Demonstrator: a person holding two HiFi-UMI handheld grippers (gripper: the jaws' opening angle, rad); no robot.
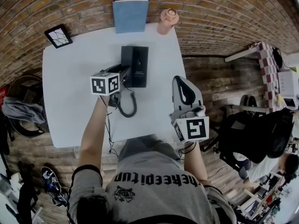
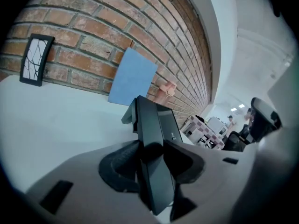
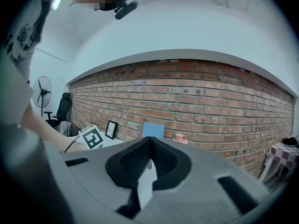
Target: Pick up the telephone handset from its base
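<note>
A black telephone base [image 1: 140, 66] lies in the middle of the white table [image 1: 70, 78]. My left gripper [image 1: 122, 74] is at the base's left side, shut on the black handset [image 2: 154, 171]. In the left gripper view the handset stands on edge between the two pads, and the base [image 2: 169, 122] shows just behind it. A coiled black cord [image 1: 128, 107] loops on the table below the gripper. My right gripper [image 1: 180, 80] is held off the table's right edge, shut with nothing in it. Its pads [image 3: 135, 160] meet at the tips.
A blue book [image 1: 130, 15] leans on the brick wall at the table's back, with a pink mug [image 1: 167, 21] to its right. A small framed picture [image 1: 58, 35] stands at the back left corner. A fan [image 1: 18, 106] is on the floor at left, a dark chair [image 1: 252, 134] at right.
</note>
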